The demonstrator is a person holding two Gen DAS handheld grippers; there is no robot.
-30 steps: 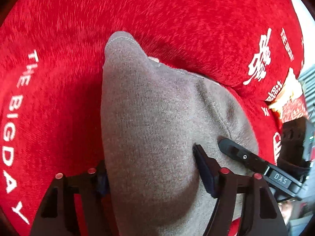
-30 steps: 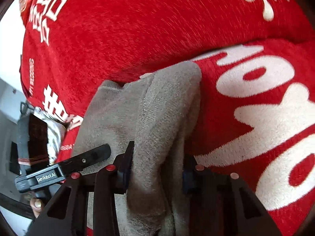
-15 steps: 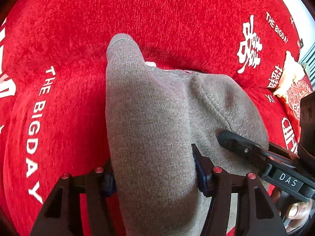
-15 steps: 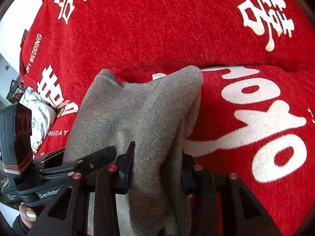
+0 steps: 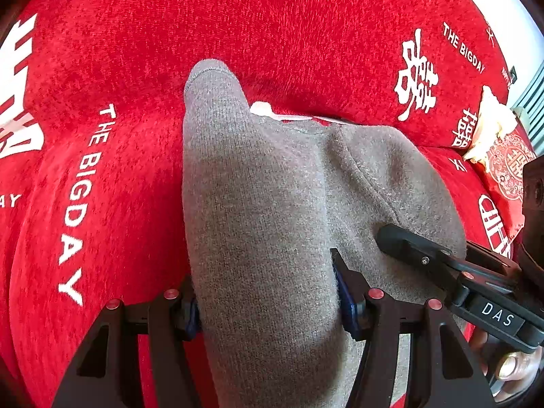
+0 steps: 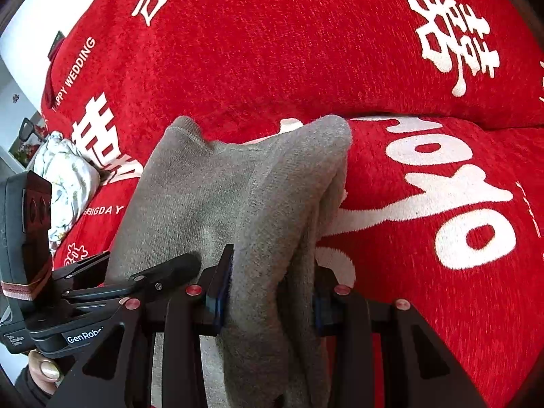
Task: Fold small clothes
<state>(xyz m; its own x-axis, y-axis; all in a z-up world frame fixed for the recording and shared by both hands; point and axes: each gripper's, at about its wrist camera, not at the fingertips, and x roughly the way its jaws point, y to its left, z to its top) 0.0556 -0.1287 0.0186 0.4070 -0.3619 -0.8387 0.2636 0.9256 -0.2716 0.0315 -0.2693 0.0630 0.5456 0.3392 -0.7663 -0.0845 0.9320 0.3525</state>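
Holding this grey knit garment (image 5: 258, 210) up off the red blanket (image 5: 306, 27), one bunched edge clamped in my left hand-held gripper (image 5: 267, 301) and the other in my right hand-held gripper (image 6: 268, 301), so it hangs free for a fold, I guess. Versus a second ago, more blanket lettering shows around it, and the floral bundle (image 6: 64, 183) has come into view.

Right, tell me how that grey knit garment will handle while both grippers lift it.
Likely floppy: the grey knit garment drapes and bunches between the left gripper and the right gripper. Probably light, since the two pinches carry it. Its fuzzy surface should resist slipping.
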